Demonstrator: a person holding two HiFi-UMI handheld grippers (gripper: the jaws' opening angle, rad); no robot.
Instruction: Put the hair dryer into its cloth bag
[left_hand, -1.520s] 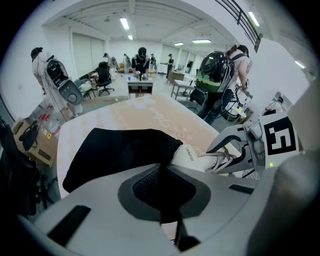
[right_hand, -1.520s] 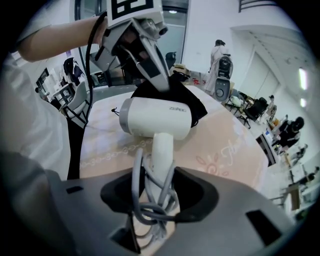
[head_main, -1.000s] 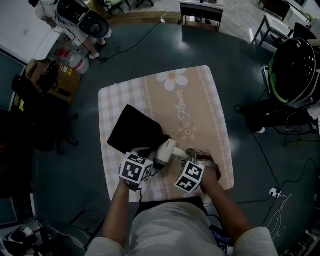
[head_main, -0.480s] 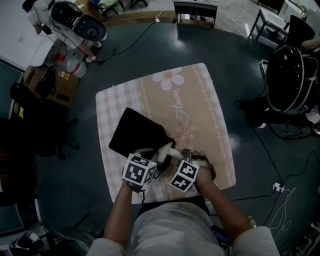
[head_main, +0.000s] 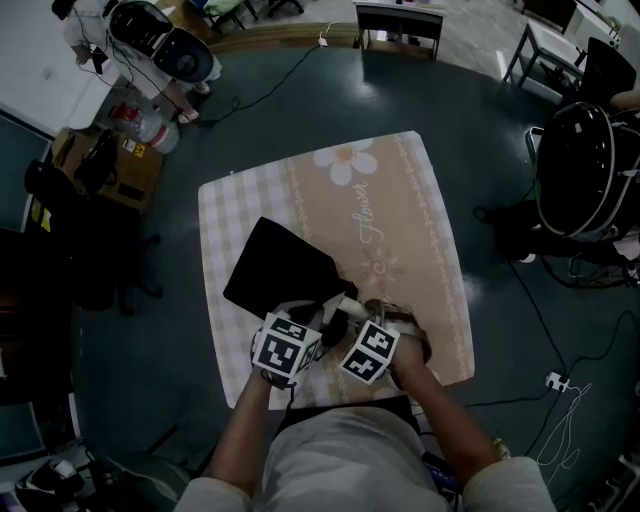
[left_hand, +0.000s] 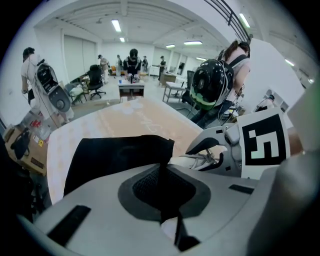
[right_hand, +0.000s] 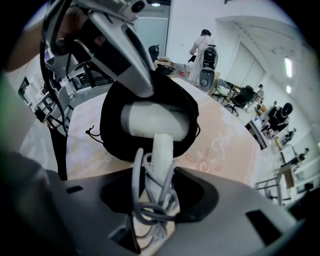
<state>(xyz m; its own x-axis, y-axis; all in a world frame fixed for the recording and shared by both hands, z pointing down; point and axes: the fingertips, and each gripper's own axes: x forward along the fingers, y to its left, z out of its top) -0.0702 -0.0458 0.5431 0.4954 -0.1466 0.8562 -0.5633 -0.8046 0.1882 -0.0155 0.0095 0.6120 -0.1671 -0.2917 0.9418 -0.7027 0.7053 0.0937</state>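
Black cloth is pinched in the left gripper (left_hand: 162, 175), whose jaws are pressed together on the rim of the cloth bag (left_hand: 115, 155). The pinch lifts that edge, so the bag's mouth stands open toward the other gripper. The rest of the bag lies flat on the tablecloth (head_main: 400, 220) beyond the jaws.

The right gripper (right_hand: 155, 200) is clamped on the handle of the white hair dryer (right_hand: 155, 120). Its jaws stand fairly wide, with the handle and the grey cord (right_hand: 142, 175) wound round it between them. The handle points back into the jaws, and the dryer's barrel lies crosswise at the far end, just inside the bag's open mouth (dark fabric rings it on all sides in the right gripper view). The handle and cord are outside the bag. A thin drawstring hangs from the rim on the left of that view.

From the head view the two grippers sit close together at the near edge of the table, marker cubes up, with the bag stretching away to the upper left of them. The cloth is beige down the middle with a white flower print (head_main: 345, 160) near its far edge, and checked at the left side. A dark floor (head_main: 500, 120) surrounds the table.
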